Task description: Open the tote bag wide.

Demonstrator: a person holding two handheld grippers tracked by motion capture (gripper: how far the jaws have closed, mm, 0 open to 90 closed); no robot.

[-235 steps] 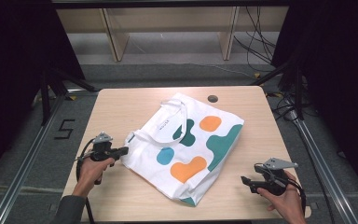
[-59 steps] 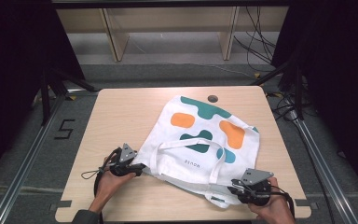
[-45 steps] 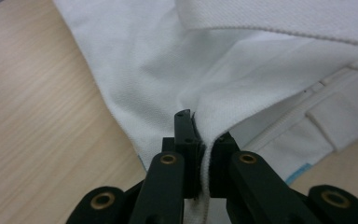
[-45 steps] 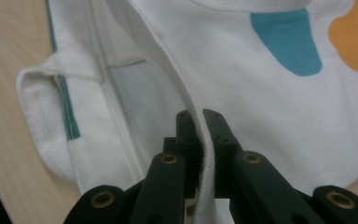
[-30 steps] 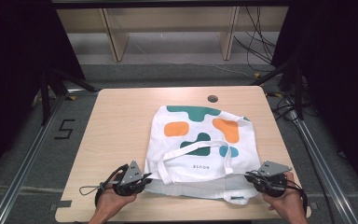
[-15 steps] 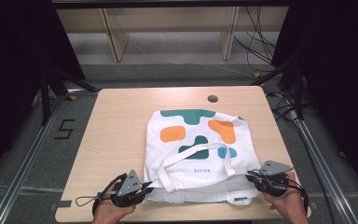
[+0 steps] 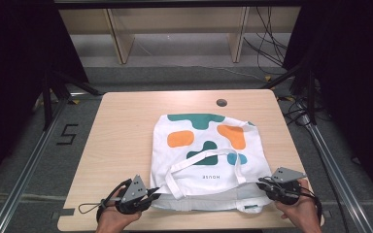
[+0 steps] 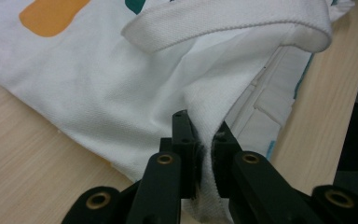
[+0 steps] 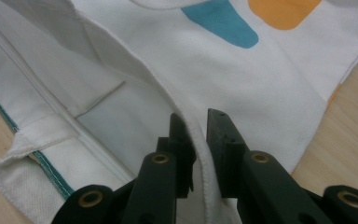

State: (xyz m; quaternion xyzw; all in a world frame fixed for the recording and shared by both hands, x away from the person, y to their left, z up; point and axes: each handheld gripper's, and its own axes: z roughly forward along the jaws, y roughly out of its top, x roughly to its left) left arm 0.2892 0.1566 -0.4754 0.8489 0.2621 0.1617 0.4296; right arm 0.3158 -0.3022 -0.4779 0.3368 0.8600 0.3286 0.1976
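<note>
Tote bag (image 7: 206, 155) drawn nearer table's near edge than half a second ago, now squared, printed face up, handle looped on top. Left gripper (image 7: 151, 193) clamps near-left corner of opening hem; right gripper (image 7: 263, 183) clamps near-right corner. Judgement: bag being pulled flat or mouth opened. Surface: pale wooden table (image 7: 121, 126), round grommet (image 7: 221, 102) at far edge. Room: dark curtains, wooden shelf legs (image 7: 121, 41), floor cables (image 7: 267, 43).

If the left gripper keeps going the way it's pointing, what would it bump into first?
The left gripper is already shut on the tote bag's top hem. Straight ahead it would push into more bag cloth, probably reaching the white handle lying across it, though depth is hard to judge.
</note>
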